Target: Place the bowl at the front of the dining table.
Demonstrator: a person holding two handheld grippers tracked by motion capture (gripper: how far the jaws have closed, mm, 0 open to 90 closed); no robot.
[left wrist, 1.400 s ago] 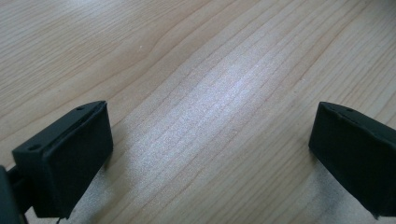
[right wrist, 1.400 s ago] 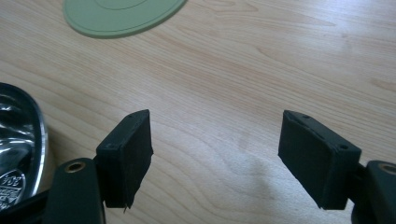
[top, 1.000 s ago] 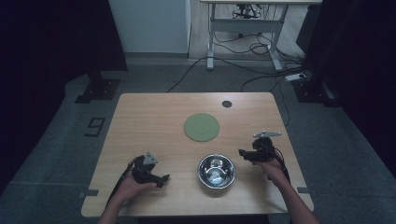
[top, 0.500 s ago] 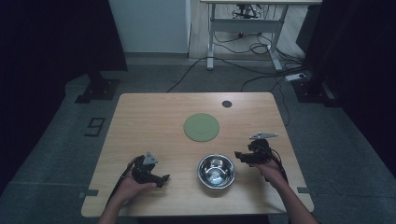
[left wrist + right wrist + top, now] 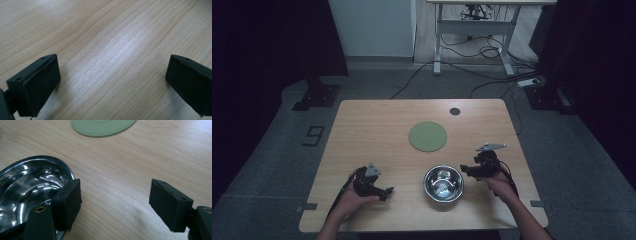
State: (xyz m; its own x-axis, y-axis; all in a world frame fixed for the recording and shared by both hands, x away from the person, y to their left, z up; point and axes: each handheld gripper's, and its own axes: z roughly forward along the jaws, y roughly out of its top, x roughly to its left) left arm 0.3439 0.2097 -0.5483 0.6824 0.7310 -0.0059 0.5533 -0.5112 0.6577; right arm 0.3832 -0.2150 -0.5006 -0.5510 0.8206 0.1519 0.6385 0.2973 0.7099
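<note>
Right gripper [image 5: 466,170] spread wide beside the steel bowl [image 5: 443,183].
Its jaws hold nothing; the bowl sits near the table's [image 5: 362,125] front edge. Left gripper [image 5: 388,192] open too, over bare wood.

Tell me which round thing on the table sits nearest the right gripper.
The shiny steel bowl, right beside the right gripper. The flat green mat and the small dark disc lie farther up the table.

a lab-like recording room: dark curtains [image 5: 272,45], floor cables [image 5: 472,75], lone wooden table [image 5: 377,125]
</note>
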